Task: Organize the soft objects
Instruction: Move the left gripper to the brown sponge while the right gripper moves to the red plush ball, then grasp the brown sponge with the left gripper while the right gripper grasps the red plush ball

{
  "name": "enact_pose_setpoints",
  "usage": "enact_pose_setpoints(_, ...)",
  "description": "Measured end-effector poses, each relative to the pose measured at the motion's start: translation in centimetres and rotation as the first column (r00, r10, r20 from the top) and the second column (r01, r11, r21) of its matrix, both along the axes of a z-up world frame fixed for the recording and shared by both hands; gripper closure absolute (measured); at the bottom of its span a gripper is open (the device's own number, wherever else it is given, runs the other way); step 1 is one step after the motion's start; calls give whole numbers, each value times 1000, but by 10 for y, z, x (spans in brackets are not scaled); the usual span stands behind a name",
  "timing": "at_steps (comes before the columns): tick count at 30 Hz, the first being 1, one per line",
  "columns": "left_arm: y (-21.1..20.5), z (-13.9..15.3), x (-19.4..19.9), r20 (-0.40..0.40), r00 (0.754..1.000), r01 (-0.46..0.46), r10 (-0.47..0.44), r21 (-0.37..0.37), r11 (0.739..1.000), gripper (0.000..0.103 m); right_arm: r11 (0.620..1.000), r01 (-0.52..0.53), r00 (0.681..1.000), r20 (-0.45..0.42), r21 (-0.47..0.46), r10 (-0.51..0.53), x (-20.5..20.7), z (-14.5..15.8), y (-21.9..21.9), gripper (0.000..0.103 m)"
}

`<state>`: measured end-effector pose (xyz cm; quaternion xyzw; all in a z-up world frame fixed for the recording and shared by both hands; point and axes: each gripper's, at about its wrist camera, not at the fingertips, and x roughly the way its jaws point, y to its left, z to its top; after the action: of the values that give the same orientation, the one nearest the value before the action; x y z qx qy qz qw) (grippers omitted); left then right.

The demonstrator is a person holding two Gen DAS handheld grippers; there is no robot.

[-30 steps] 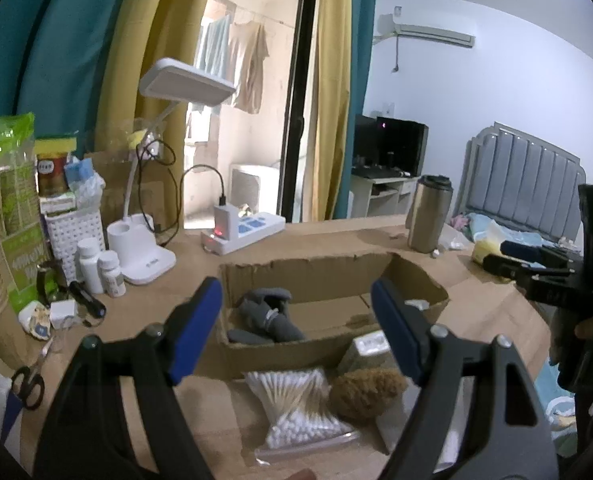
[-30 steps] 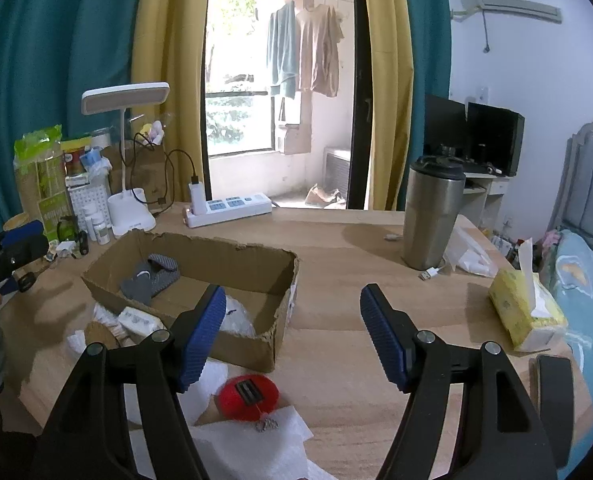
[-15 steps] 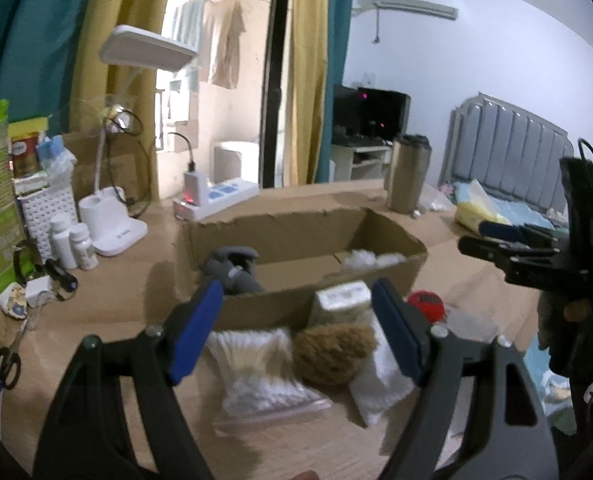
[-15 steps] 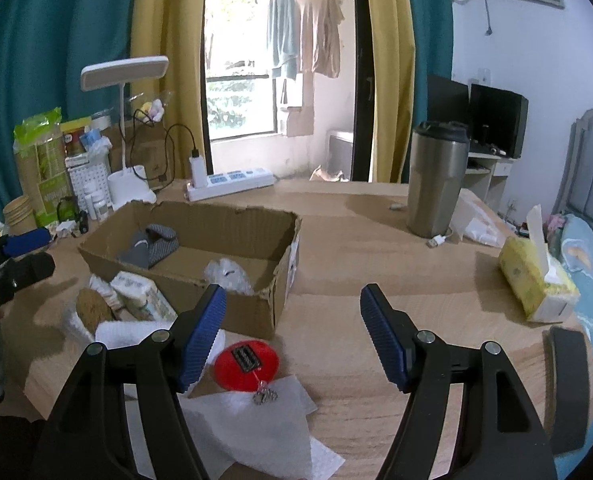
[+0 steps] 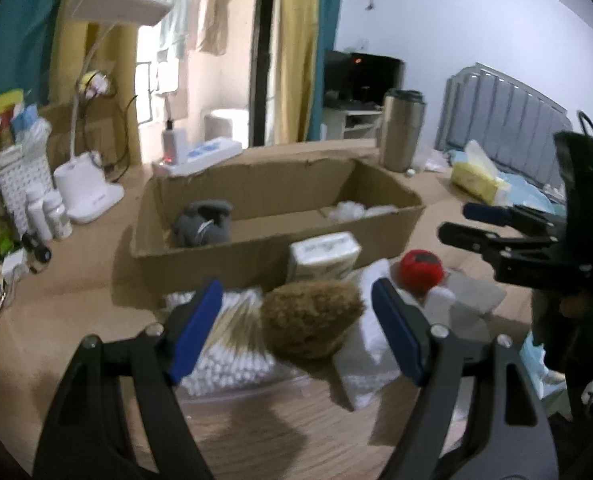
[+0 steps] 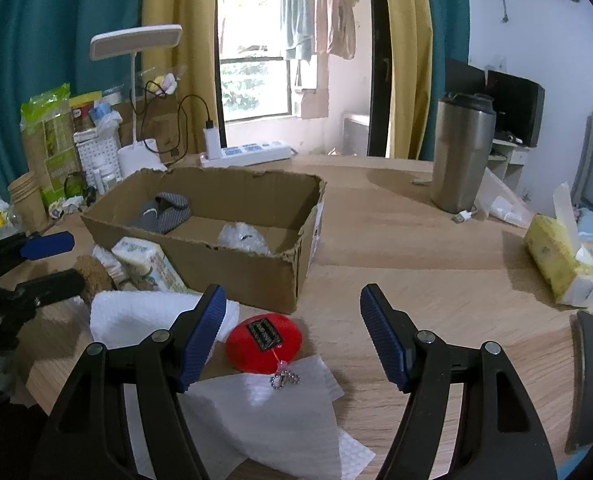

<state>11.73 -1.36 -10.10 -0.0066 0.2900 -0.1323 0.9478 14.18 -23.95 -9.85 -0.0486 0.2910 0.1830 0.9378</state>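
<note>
Cardboard box (image 5: 272, 200) is sitting mid-frame in the left wrist view, already holding a grey sock (image 5: 202, 222) at its left end and a white wad (image 5: 346, 211) toward its right, so I judge the sorting is partly done. Below it, outside the box, a swab bag (image 5: 224, 344), a brown sponge (image 5: 310, 322), a tissue pack (image 5: 322, 254), a white cloth (image 5: 370, 344) and a red ball (image 5: 422, 272) are lying from left to right, waiting to be packed. Left gripper (image 5: 296, 332) is hanging with jaws apart, the sponge between them, holding nothing. Right gripper (image 6: 292, 336) is also gaping wide and empty, the red ball showing just inside its left finger.
</note>
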Motion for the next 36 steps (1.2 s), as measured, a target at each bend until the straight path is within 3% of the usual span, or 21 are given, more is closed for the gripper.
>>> enact_pose_setpoints(7,14,-9,7,-40,997,-60,59,-26,998,25,1000,1,999,-40,-7,-2,7,-12,4,30)
enact_pose_setpoints(19,-15,-14,17,-46,998,49,-47,43,998,26,999,-33,997,-77,-41,30,16,-21,13,30)
enact_pose_setpoints(25,-3,-8,20,-29,1000,6,-6,-27,1000,26,999,-37,997,-75,-28,35,16,-21,11,30)
enact_pose_setpoints(26,0,-8,21,-29,1000,-7,6,-38,999,31,999,-39,996,-75,-26,37,16,-21,11,30)
enact_pose_setpoints(27,2,-8,22,-30,999,-22,21,-43,999,45,999,-41,996,-76,-26,39,16,-21,11,30)
enact_pose_setpoints(28,4,-9,23,-36,999,-42,40,-35,999,47,999,-43,996,-76,-26,41,16,-21,12,30)
enact_pose_setpoints(32,5,-11,27,-53,997,-60,60,-8,998,48,998,-57,995,-83,-38,54,17,-22,14,30)
enact_pose_setpoints(36,-7,-15,25,-64,998,10,-10,2,1000,48,997,-61,993,-107,-42,57,20,-24,15,31)
